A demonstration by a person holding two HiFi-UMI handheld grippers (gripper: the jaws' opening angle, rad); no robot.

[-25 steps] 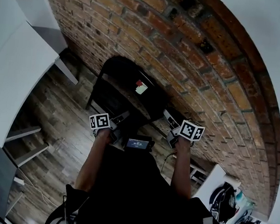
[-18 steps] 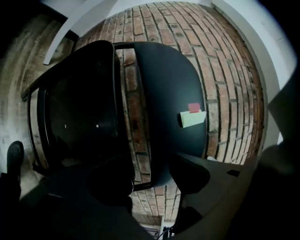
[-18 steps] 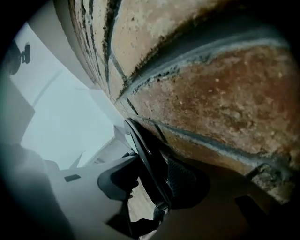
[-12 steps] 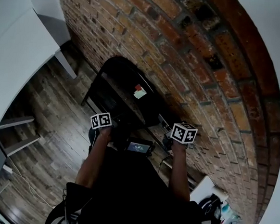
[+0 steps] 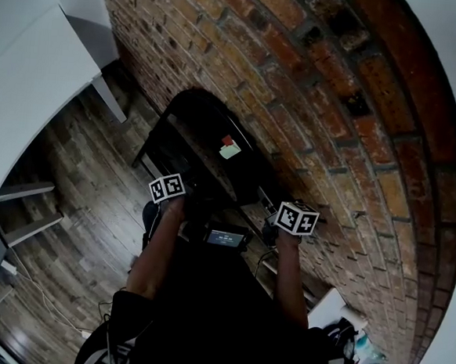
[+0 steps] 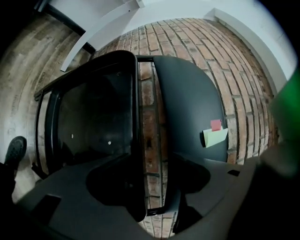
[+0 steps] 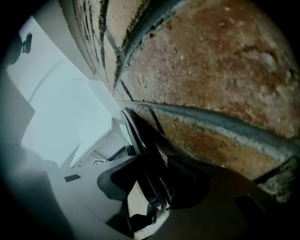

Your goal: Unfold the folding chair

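1. The black folding chair (image 5: pixel 204 132) stands on the wooden plank floor (image 5: pixel 79 173), folded thin and leaning close against the red brick wall (image 5: pixel 320 106).
2. A pale green sticky note (image 5: pixel 231 148) with a smaller red note (image 5: pixel 226 140) just above it is stuck on the chair's rounded back panel. In the left gripper view the two notes sit to the right of the jaws.
3. A white bench (image 5: pixel 22 98) stands to the left, well apart from the chair.
4. The left claw (image 6: pixel 151 194) is spread wide. The black tube at the edge of the seat frame runs upright between its jaws, and a strip of brick shows through the gap beside the tube. The pads do not pinch it.
5. The right claw (image 7: pixel 154 187) is at the chair's right edge, hard by the wall. Its jaws are closed onto the thin black frame tubes, seen edge-on, with one pad on each side of them.
6. In the head view each claw's cube with square markers (image 5: pixel 167 187) sits at the end of a bare forearm, one on either side of the chair's lower part. A small lit screen (image 5: pixel 225 237) lies between them at the person's chest.
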